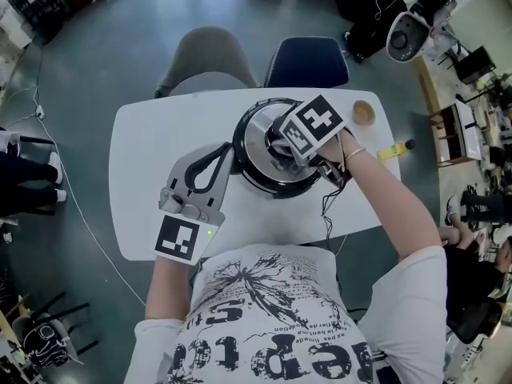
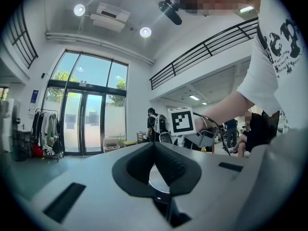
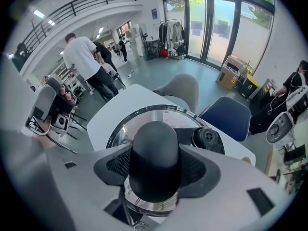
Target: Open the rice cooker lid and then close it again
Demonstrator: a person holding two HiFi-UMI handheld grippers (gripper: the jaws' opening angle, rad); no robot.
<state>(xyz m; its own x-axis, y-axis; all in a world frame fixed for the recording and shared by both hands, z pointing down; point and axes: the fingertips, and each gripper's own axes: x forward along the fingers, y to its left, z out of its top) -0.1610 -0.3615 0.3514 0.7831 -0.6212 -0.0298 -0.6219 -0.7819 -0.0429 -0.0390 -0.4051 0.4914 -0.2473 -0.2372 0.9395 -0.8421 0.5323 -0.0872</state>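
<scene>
The rice cooker (image 1: 254,138) stands at the middle of the white table (image 1: 152,142), with its shiny round lid (image 3: 144,115) down. My right gripper (image 1: 285,147) points steeply down onto the lid. Its black pads (image 3: 113,163) press both sides of the black lid knob (image 3: 155,153). A black steam vent (image 3: 207,137) sits just beyond the knob. My left gripper (image 1: 227,150) lies level by the cooker's left side, and its tips (image 2: 155,146) meet with nothing between them. Whether it touches the cooker I cannot tell.
A grey chair (image 1: 206,58) and a blue chair (image 1: 308,61) stand at the table's far side. A small round wooden cup (image 1: 364,113) and a yellow object (image 1: 390,152) lie at the right end. A cable (image 1: 80,214) runs across the floor on the left.
</scene>
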